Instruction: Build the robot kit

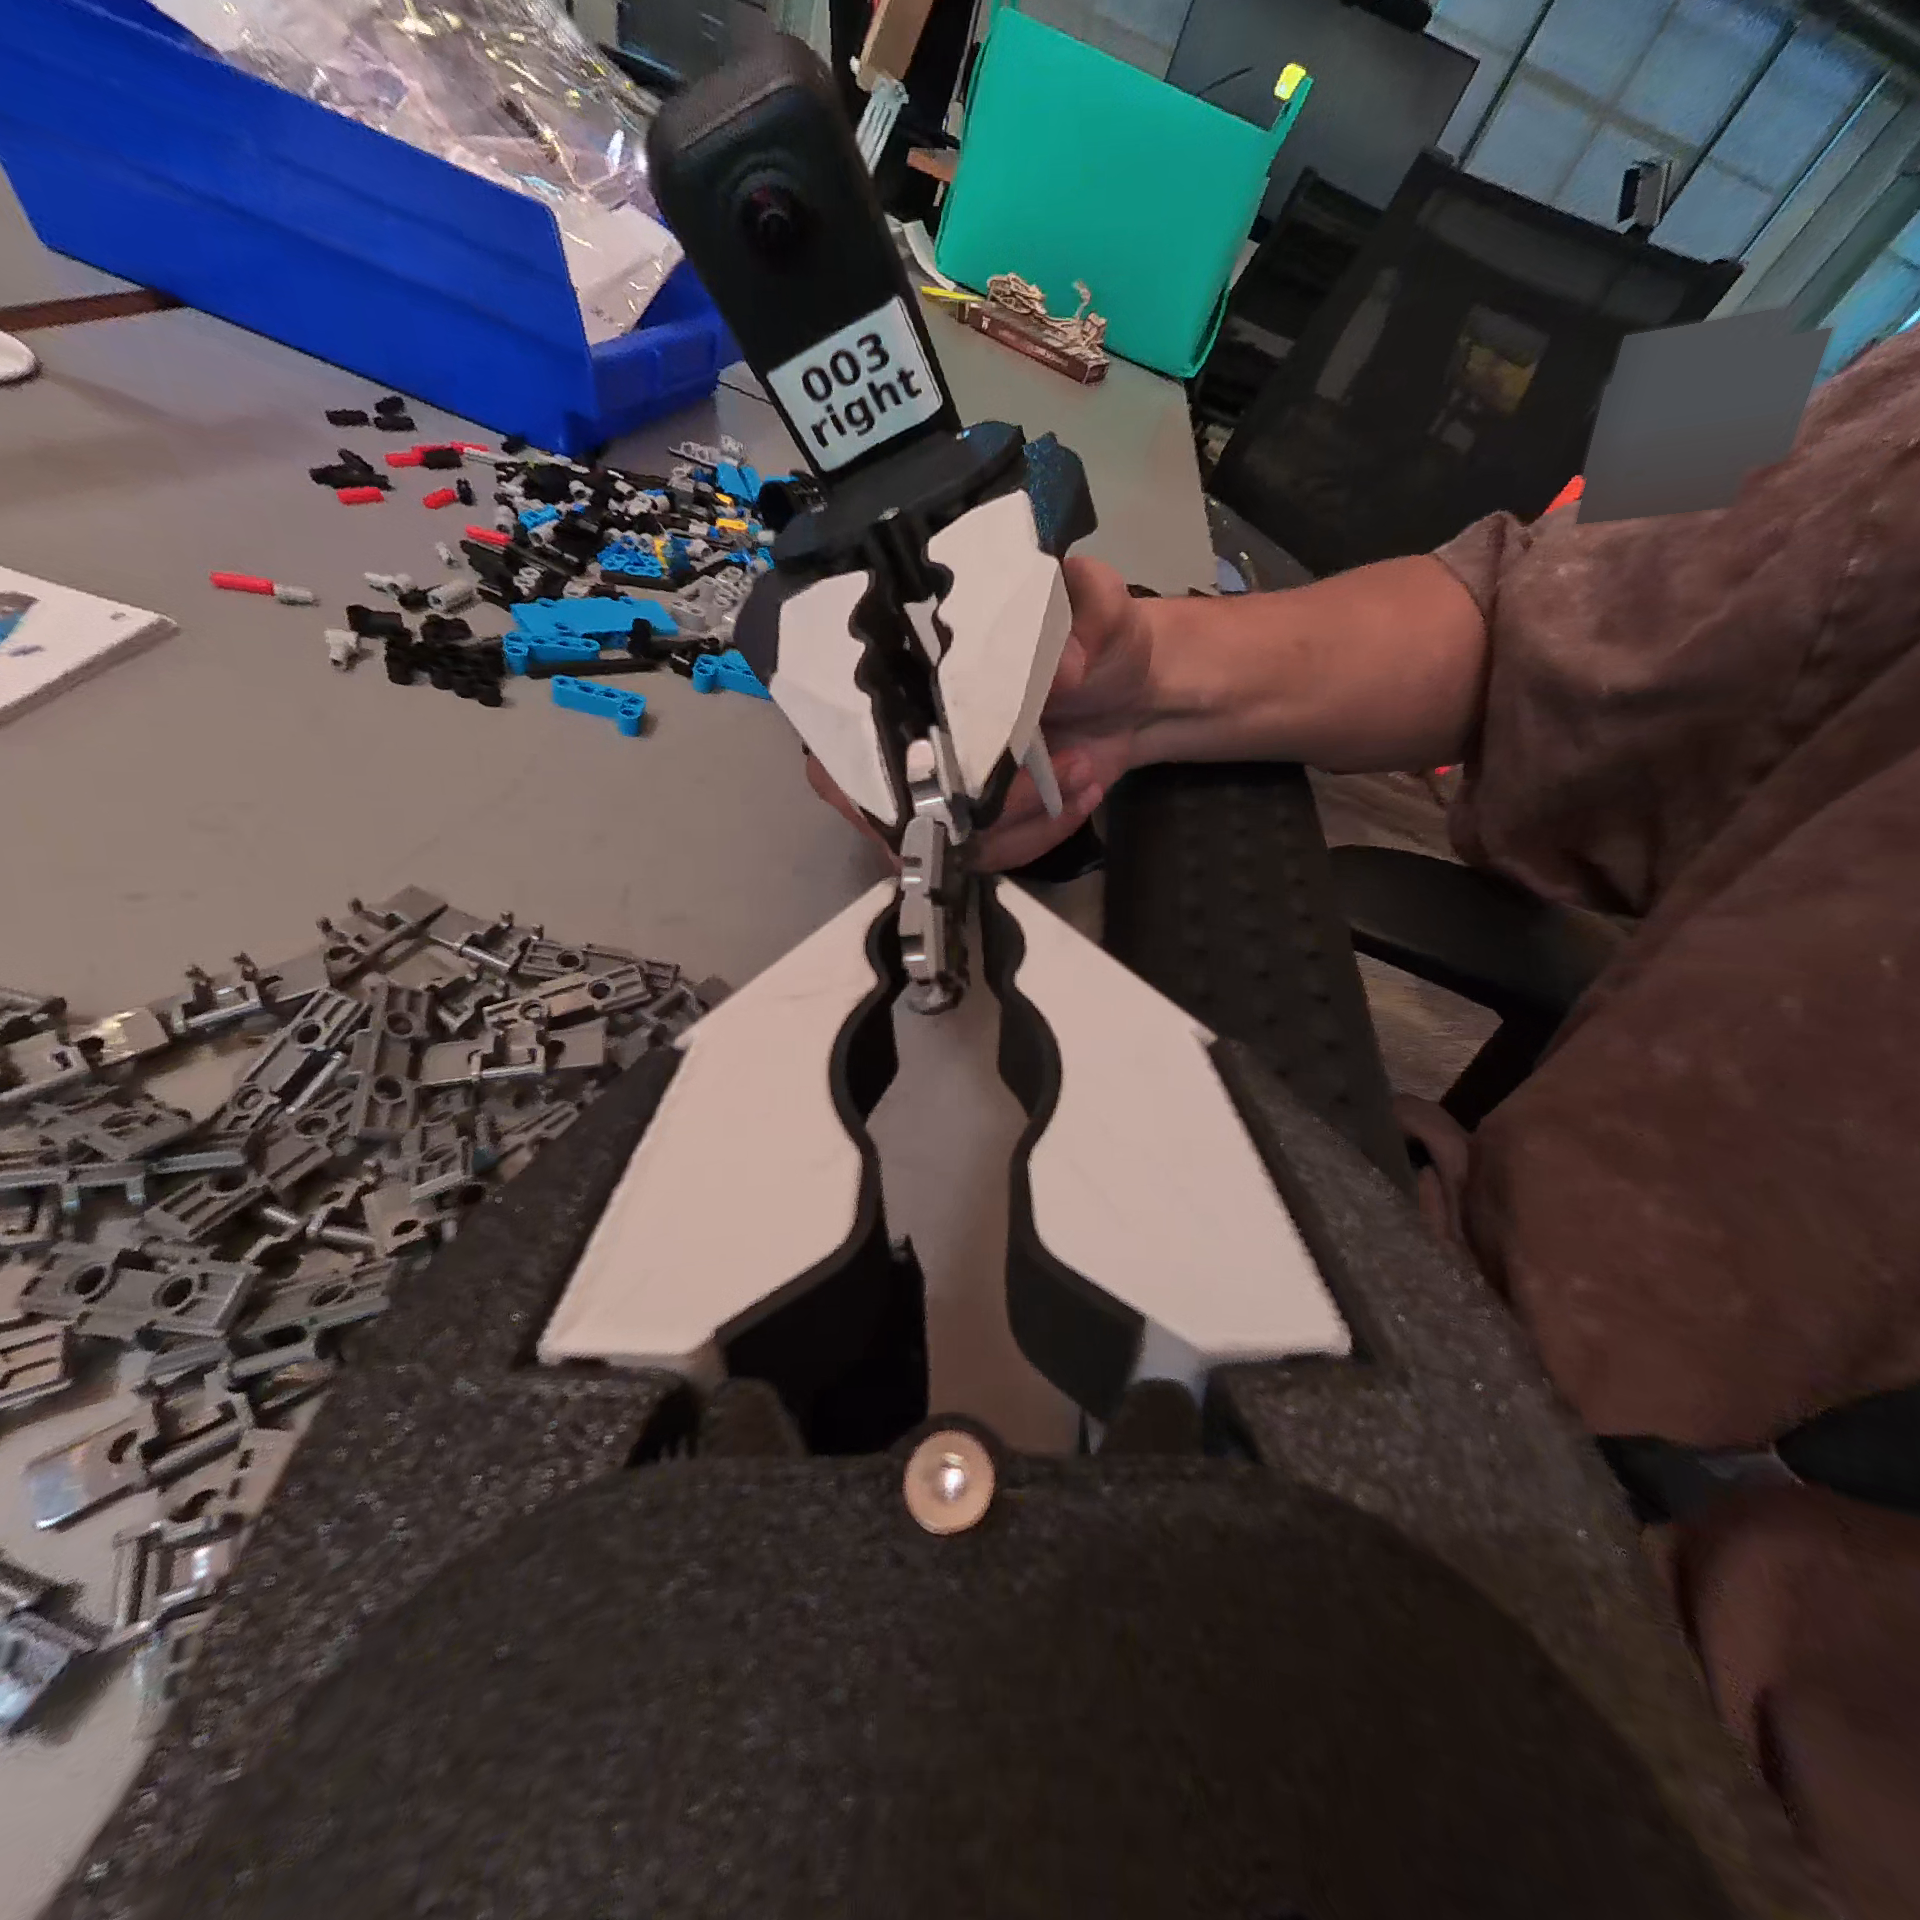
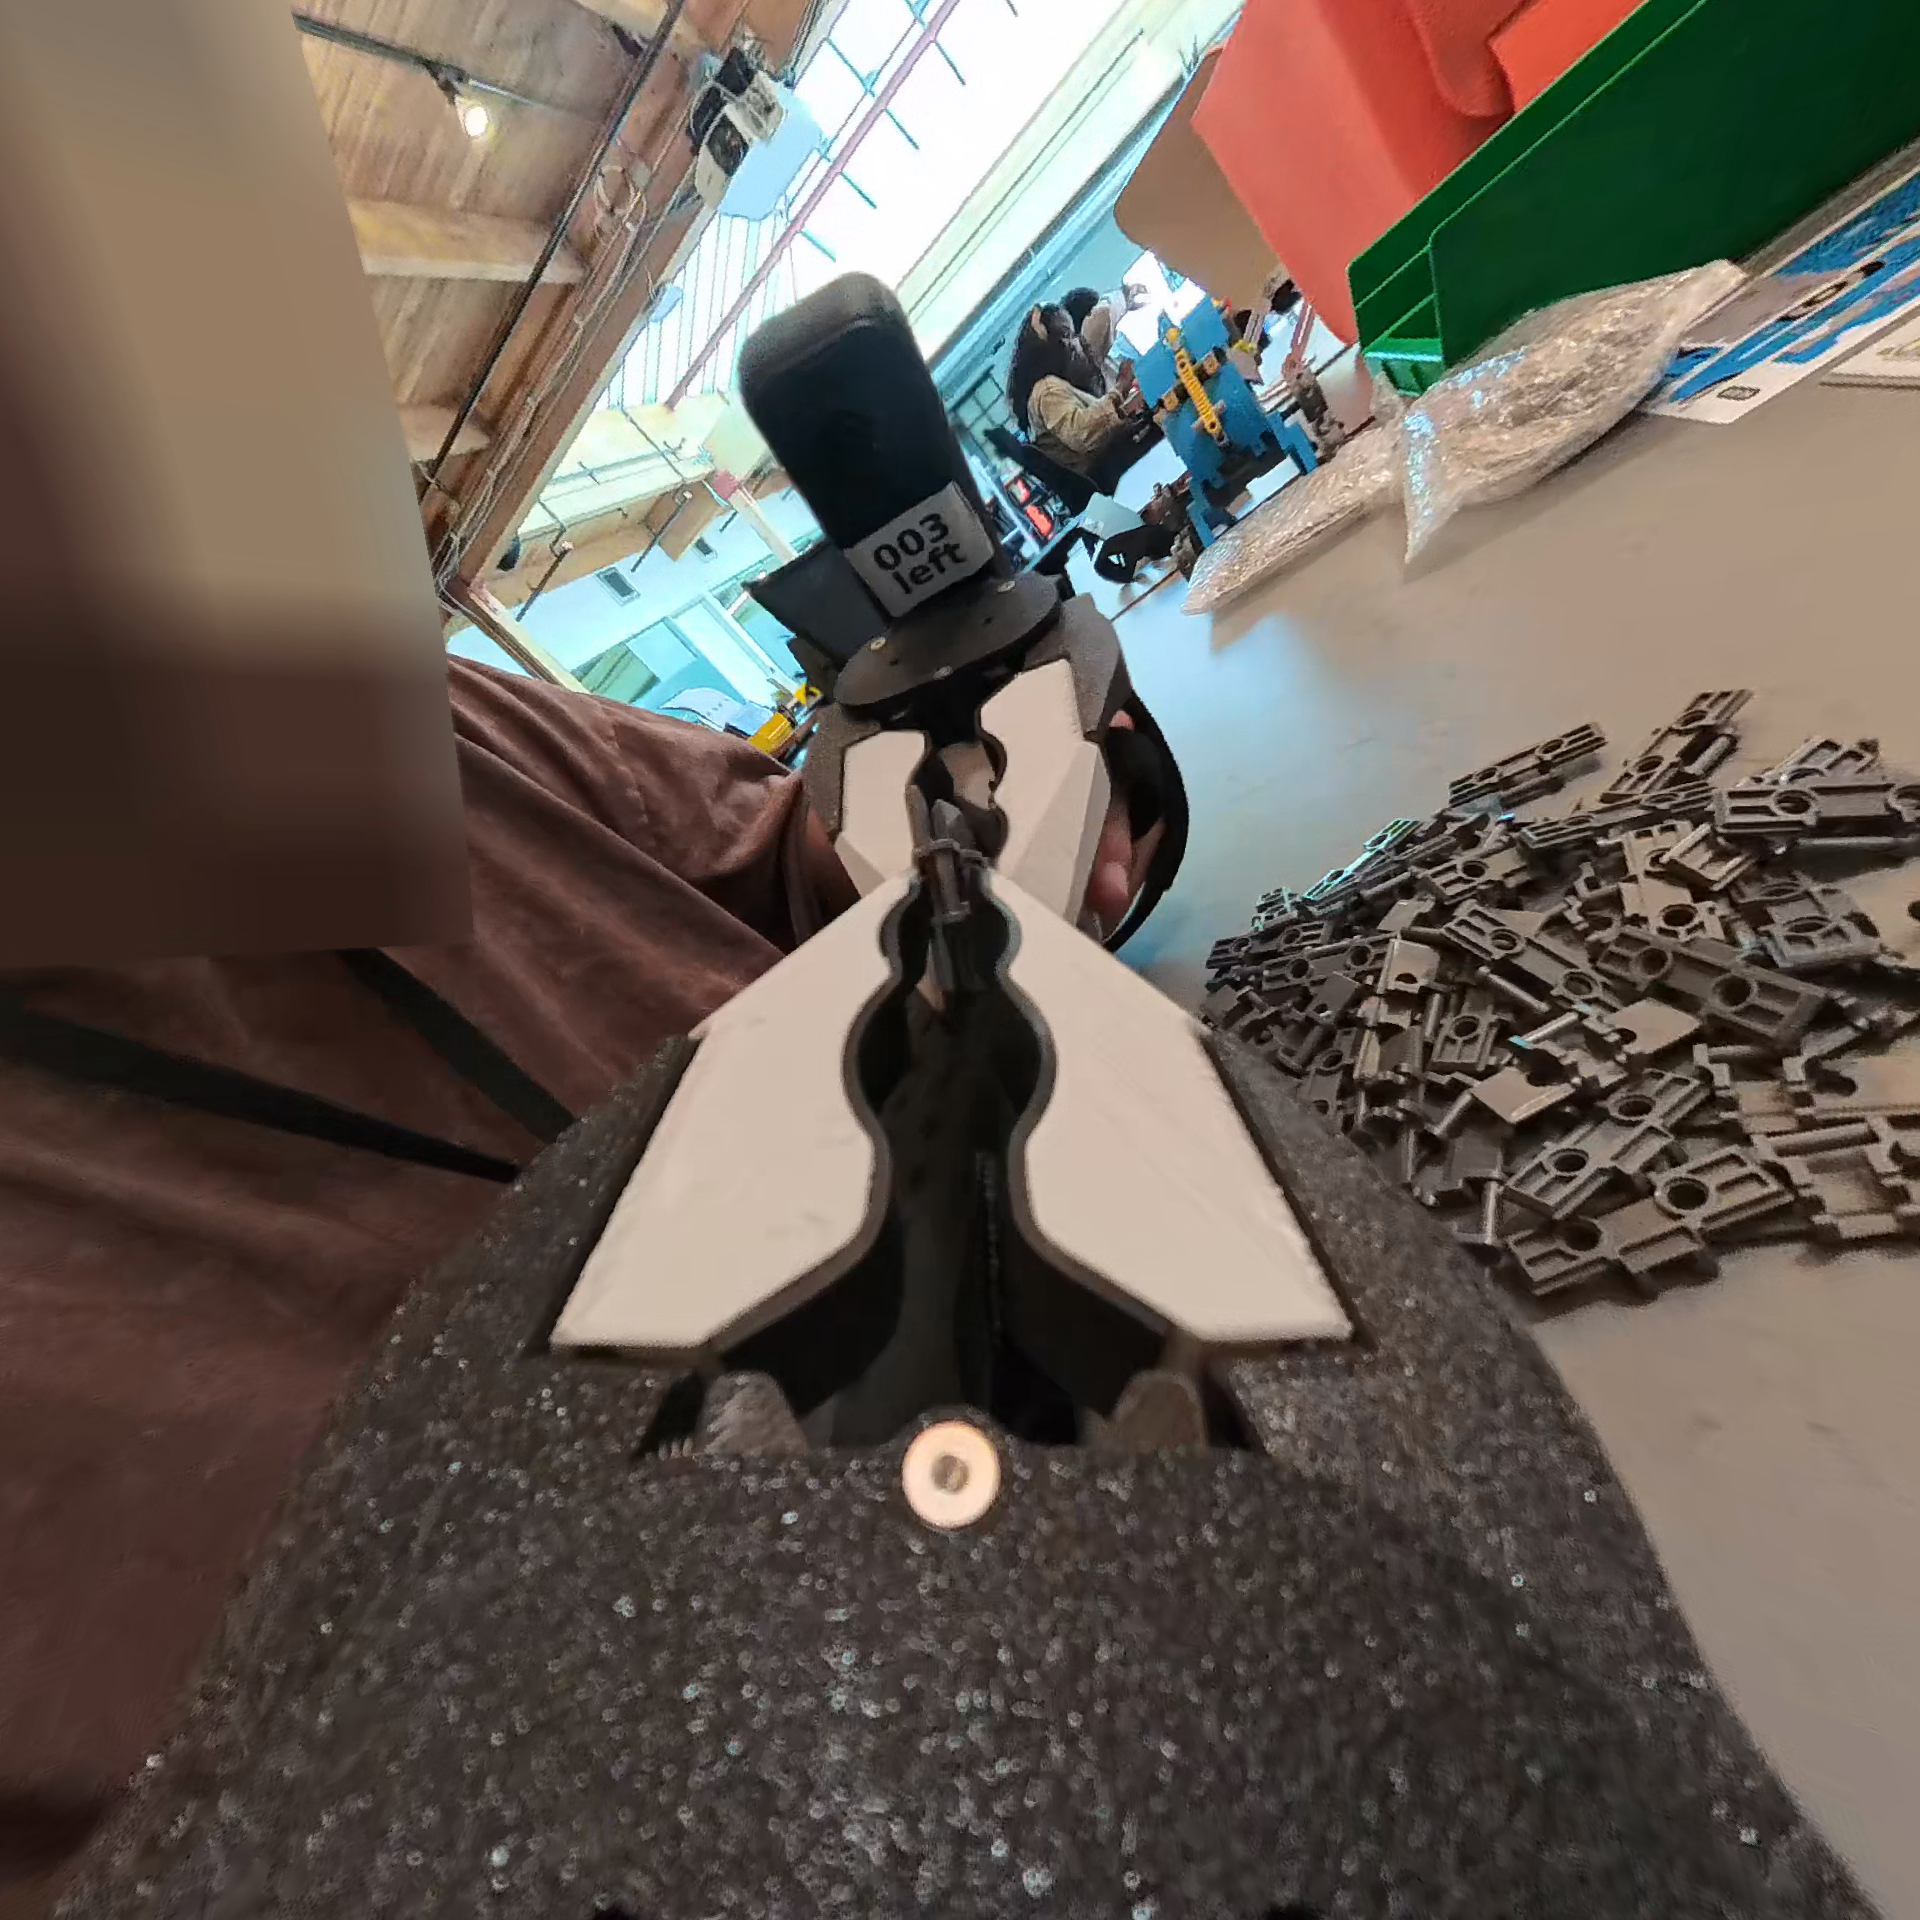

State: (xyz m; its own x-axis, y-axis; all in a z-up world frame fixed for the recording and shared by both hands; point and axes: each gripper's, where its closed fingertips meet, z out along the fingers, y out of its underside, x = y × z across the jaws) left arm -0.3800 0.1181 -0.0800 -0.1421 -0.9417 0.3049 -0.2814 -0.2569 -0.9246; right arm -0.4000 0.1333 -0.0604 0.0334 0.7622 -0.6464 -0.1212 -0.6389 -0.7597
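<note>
The left tongs (image 1: 940, 914) and the right tongs (image 1: 930, 800) meet tip to tip, up in the air over the near edge of the grey table (image 1: 520, 810). Each pair is squeezed shut on one end of the same small chain of grey track links (image 1: 928, 894). In the right wrist view the chain (image 2: 951, 883) is a thin dark strip between both sets of tips.

The grip is only at the very tips, so a little twist or pull could snap the links apart or let them slip out. A dropped chain could land in the big pile of grey track links (image 1: 260, 1122) on the table's near side, where it would be hard to find, or fall off the table edge. The pile of small blue, black and red building pieces (image 1: 582, 592) lies farther back, by the blue bin (image 1: 343, 239).
</note>
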